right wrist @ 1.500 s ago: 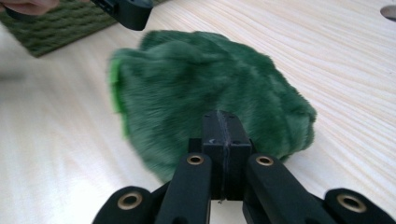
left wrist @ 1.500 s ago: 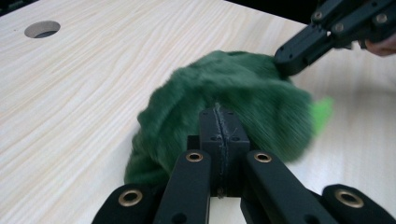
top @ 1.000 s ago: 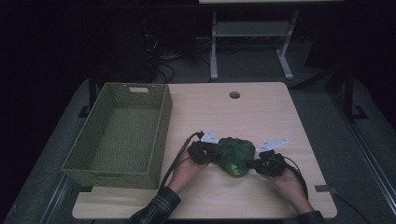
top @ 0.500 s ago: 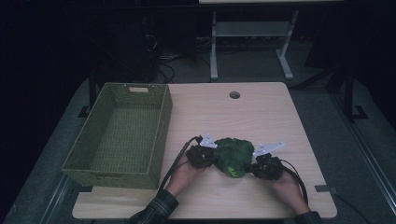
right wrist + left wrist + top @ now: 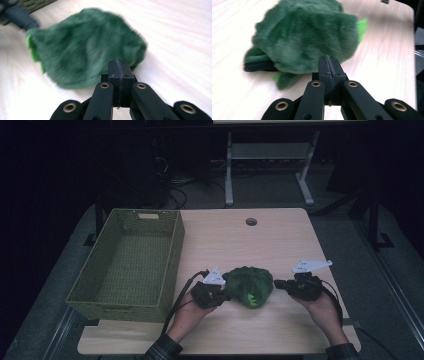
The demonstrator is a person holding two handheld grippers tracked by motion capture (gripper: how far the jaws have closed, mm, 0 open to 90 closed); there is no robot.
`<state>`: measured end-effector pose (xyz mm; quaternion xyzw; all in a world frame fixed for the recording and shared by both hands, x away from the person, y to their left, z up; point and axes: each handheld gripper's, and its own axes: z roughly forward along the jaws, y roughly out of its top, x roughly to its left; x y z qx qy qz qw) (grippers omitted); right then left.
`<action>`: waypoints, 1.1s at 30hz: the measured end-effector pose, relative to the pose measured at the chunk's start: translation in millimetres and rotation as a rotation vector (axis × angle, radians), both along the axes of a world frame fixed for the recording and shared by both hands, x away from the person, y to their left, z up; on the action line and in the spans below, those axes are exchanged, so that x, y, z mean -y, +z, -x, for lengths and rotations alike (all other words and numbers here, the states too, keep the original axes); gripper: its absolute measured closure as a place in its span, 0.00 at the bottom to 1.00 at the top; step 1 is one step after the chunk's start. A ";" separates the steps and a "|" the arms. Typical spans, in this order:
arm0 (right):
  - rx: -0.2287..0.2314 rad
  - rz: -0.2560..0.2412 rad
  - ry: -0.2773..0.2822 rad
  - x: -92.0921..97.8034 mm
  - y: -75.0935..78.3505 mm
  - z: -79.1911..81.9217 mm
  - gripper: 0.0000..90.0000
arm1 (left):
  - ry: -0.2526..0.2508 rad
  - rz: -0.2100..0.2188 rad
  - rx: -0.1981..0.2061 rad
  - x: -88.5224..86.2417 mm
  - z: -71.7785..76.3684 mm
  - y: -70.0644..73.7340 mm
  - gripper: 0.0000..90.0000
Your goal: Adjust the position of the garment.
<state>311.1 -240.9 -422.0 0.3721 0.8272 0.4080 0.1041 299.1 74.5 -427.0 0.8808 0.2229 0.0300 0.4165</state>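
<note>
A pale wooden table [image 5: 280, 245] carries a green wicker basket [image 5: 131, 262] at its left. The green plush toy [image 5: 248, 285] lies near the front edge, between the left gripper [image 5: 226, 295] and right gripper [image 5: 278, 284]. Both grippers' jaws are pressed together, empty, tips at the plush.

The green plush toy [image 5: 87, 60] is smeared by motion blur in the right gripper view, so its surface details cannot be read. In the left gripper view its fur is also soft and unsharp, and its top is cut by the upper edge. Whether the left gripper [image 5: 329, 65] pinches any fur between its closed jaws cannot be told; the tips meet right at the toy's edge. In the high view, both forearms are cut off by the bottom edge. The room behind the table [image 5: 280, 245] is too dark to tell much.
</note>
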 end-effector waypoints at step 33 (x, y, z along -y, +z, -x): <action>-0.149 0.055 0.129 -43.9 -22.3 -105.0 1.00 | -0.042 -0.089 -0.022 38.4 -12.7 -34.9 1.00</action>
